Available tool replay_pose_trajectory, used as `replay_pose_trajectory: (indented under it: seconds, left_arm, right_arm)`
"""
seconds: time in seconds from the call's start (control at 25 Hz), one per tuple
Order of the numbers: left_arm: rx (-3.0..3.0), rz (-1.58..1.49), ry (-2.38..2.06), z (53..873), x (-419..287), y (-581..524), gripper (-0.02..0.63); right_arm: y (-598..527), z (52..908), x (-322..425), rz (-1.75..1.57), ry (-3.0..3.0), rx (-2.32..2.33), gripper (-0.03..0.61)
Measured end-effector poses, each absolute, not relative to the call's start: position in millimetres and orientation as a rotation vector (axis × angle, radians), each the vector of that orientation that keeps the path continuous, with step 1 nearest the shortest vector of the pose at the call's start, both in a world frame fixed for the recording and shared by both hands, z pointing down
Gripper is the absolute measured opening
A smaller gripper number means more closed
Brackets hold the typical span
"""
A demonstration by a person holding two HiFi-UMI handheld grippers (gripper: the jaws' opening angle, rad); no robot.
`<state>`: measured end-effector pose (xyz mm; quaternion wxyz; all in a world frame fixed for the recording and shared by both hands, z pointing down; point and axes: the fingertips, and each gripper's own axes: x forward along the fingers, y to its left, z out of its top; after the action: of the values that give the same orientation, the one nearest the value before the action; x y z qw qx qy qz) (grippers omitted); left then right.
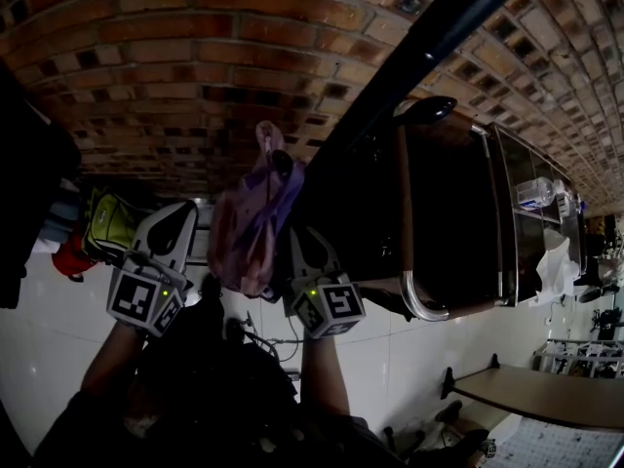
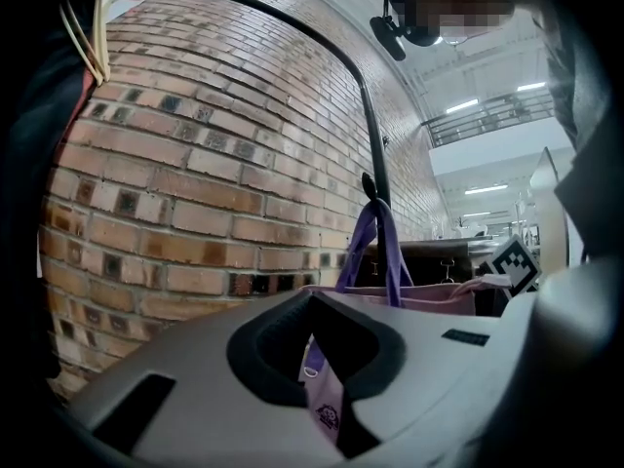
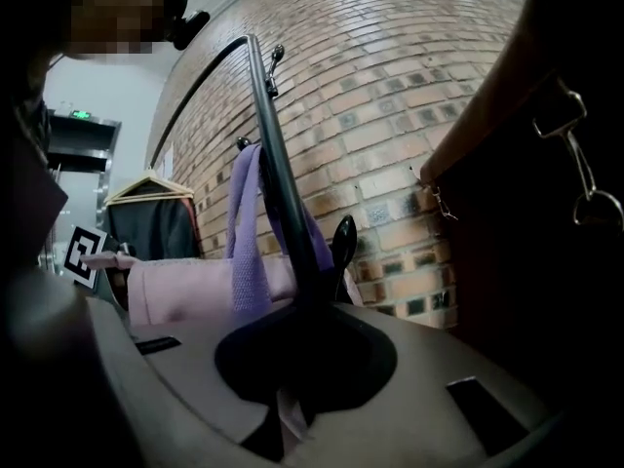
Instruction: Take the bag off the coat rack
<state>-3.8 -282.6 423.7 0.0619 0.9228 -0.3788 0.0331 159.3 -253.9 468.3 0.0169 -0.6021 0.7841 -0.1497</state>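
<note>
Fingers [image 2: 185, 369] of left gripper [image 2: 327, 408] and right gripper [image 3: 283, 412] pinch the bag [image 1: 244, 232].

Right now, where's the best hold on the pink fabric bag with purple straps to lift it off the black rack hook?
Pinch the side edges of the pink fabric bag, left gripper from its left, right gripper from its right, as both do. Its purple straps loop over the upturned black rack hook, so lifting both sides should slacken and free them.
</note>
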Motion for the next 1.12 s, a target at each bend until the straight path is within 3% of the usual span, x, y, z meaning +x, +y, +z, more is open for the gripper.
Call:
replay_pose_trajectory:
  seconds: [0.76, 1.12]
  left_arm:
    - [2.802, 0.077, -1.096, 418, 4, -326, 0.018]
    - [2.811, 0.077, -1.074, 420, 9, -332, 0.018]
  right_arm:
    - [-262, 447, 162, -0.583, 2.341, -1.746, 0.025]
    - [-260, 399, 178, -0.449, 2.299, -1.758, 0.026]
